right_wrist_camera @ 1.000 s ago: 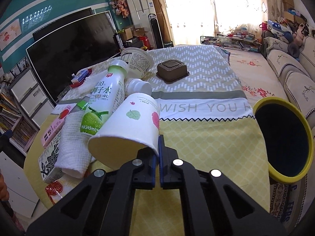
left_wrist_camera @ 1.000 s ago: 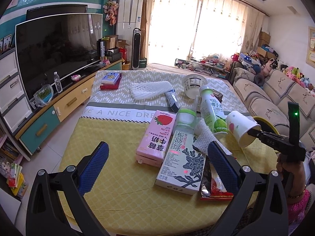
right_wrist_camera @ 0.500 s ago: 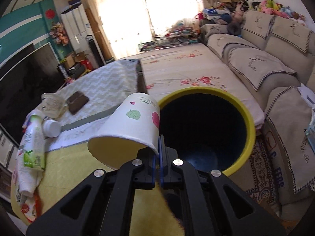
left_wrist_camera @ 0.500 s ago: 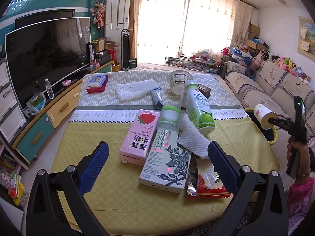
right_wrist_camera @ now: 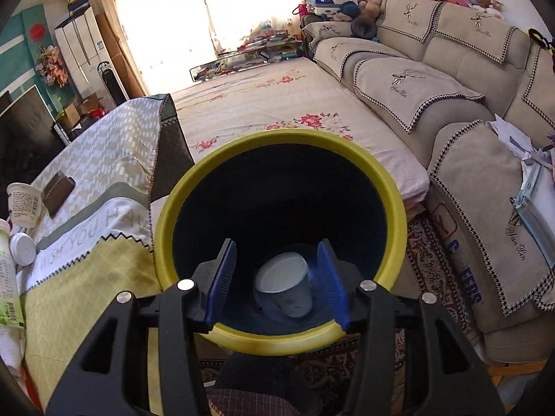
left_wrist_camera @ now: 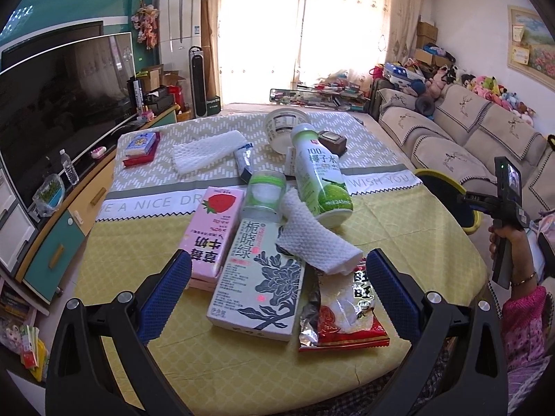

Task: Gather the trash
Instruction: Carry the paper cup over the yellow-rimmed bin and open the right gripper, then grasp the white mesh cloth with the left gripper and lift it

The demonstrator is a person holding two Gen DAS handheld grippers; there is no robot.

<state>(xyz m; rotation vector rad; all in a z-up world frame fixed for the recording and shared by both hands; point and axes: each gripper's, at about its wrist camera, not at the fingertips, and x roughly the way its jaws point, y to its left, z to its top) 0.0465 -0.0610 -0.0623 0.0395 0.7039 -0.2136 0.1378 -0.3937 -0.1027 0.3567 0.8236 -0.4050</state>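
Observation:
My right gripper (right_wrist_camera: pixel 279 279) is open and empty, held over the yellow-rimmed trash bin (right_wrist_camera: pixel 395 194). A white paper cup (right_wrist_camera: pixel 285 286) lies at the bin's bottom. In the left wrist view the right gripper (left_wrist_camera: pixel 466 199) is over the bin (left_wrist_camera: pixel 445 180) beside the table. My left gripper (left_wrist_camera: pixel 277 291) is open and empty above the table's near edge. Trash lies ahead of it: a pale tea carton (left_wrist_camera: pixel 258 277), a pink strawberry milk carton (left_wrist_camera: pixel 213 232), white foam netting (left_wrist_camera: pixel 315 239), a red snack bag (left_wrist_camera: pixel 347 308), a green coconut water bottle (left_wrist_camera: pixel 321 180) and a clear jar (left_wrist_camera: pixel 265 196).
Farther back on the table (left_wrist_camera: pixel 416 242) lie more foam netting (left_wrist_camera: pixel 204 150), a tube (left_wrist_camera: pixel 244 159), a plastic tub (left_wrist_camera: pixel 282 130), a brown box (left_wrist_camera: pixel 333 140) and books (left_wrist_camera: pixel 140 147). A TV (left_wrist_camera: pixel 59 104) stands left, a sofa (right_wrist_camera: pixel 433 97) right.
My right gripper swung from the table to over the bin, opened and let go of the paper cup, which now lies inside the bin. My left gripper stayed open.

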